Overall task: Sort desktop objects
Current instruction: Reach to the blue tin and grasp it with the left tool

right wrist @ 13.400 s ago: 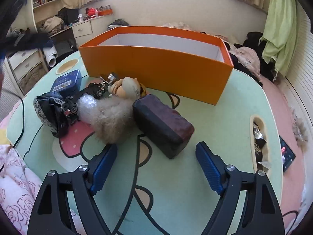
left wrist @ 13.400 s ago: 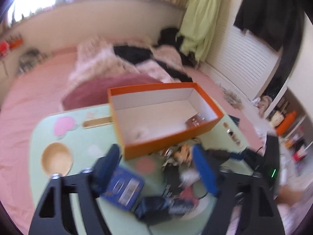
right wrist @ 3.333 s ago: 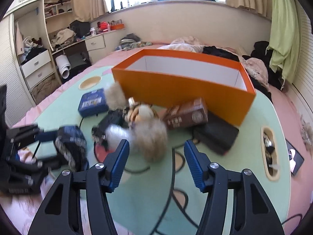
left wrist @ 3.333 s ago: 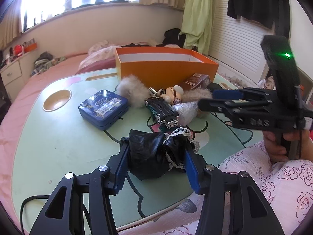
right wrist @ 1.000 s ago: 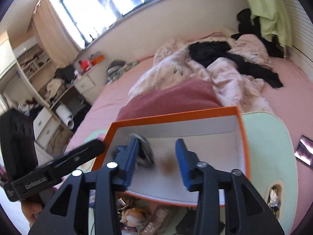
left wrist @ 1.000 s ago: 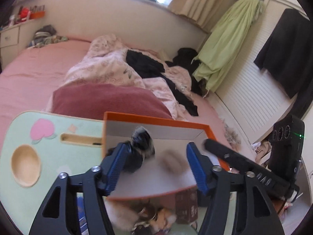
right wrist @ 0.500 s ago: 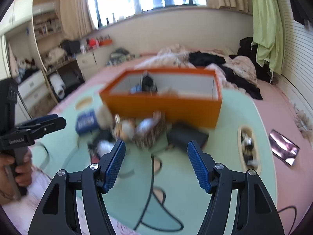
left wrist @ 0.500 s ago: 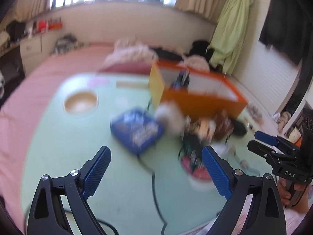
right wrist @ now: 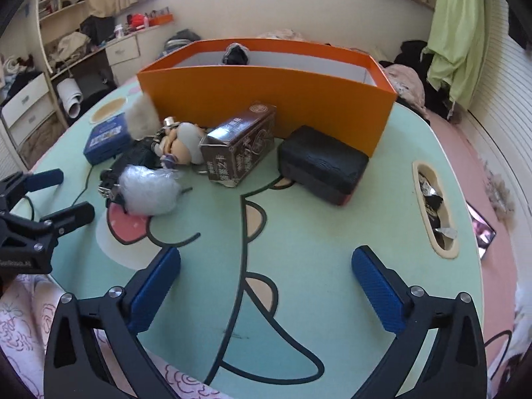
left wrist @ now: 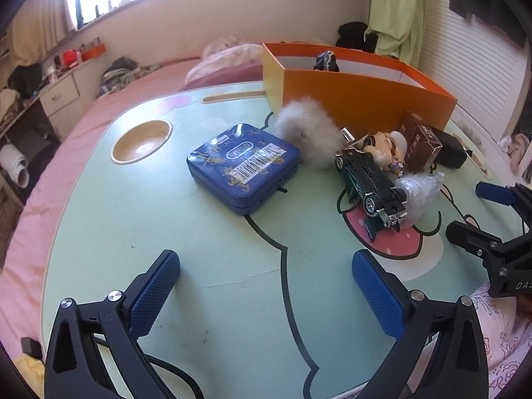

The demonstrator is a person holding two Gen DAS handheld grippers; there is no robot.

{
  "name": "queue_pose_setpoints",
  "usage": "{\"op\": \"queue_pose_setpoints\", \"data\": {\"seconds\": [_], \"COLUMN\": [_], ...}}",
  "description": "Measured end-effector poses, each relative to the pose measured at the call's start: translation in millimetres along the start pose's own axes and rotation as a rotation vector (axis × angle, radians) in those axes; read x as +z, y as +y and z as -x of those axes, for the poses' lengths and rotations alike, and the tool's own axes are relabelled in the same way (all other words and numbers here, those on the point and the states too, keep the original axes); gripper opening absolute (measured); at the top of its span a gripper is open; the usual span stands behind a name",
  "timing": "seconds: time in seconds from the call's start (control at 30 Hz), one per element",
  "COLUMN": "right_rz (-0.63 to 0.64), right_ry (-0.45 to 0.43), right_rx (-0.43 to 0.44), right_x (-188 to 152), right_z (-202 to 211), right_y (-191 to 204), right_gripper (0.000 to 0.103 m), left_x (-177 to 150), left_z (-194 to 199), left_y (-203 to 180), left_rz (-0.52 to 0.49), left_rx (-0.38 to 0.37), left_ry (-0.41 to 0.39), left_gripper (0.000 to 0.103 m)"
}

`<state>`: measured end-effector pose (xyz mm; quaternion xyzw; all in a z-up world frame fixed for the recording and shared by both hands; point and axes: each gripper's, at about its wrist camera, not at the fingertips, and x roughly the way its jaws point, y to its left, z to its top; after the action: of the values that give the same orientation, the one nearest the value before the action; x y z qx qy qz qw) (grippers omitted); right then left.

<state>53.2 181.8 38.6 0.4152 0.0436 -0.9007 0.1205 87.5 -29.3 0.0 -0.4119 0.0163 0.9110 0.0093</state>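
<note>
Worktop (left wrist: pixel 206 286): pale green with a cartoon print, carrying everything below.
Left gripper (left wrist: pixel 266 284): its blue fingers (left wrist: pixel 154 294) are spreading wide over bare worktop, nothing between them; it also shows at the left edge of the right wrist view.
Right gripper (right wrist: pixel 266 284): jaws likewise opening, nothing between them, over a bare stretch of worktop; in the left wrist view it sits at the right edge, above a floral sleeve (left wrist: pixel 498 342).
Orange box (right wrist: pixel 266 96): stands at the far side of the worktop, open on top; a dark bundle (right wrist: pixel 236 55) pokes above its rim from inside.
Blue tin (left wrist: pixel 242 168): lies flat on the worktop, left of the pile, a barcode sticker on its lid.
Fluffy white pom (left wrist: pixel 307 131): just beside the blue tin, against the orange box's near corner.
Toy car (left wrist: pixel 370 184): dark green, lying in the pile to the right of the tin.
Figurine (right wrist: pixel 183 143): small doll lying touching the toy car.
Clear plastic wad (right wrist: pixel 146 189): crumpled, at the near end of the toy car.
Brown carton (right wrist: pixel 241 146): lies on its side in front of the orange box.
Black case (right wrist: pixel 322 164): just right of the brown carton, close to the box wall.
Round recess (left wrist: pixel 142 136): wooden-coloured dip in the worktop, left of the tin.
</note>
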Motion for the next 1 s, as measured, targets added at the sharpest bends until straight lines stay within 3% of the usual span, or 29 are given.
{"op": "queue_pose_setpoints", "data": {"seconds": [0.8, 1.0], "right_rz": [0.002, 0.0], "right_ry": [-0.005, -0.006], "right_rx": [0.003, 0.006], "right_x": [-3, -3], "right_z": [0, 1], "right_y": [-2, -2], "right_gripper": [0.103, 0.103], "left_x": [2, 2], "left_z": [4, 19], "left_y": [-2, 14], "left_rz": [0.003, 0.101], "left_rx": [0.002, -0.057], "left_ry": [-0.007, -0.096], "left_gripper": [0.103, 0.094]}}
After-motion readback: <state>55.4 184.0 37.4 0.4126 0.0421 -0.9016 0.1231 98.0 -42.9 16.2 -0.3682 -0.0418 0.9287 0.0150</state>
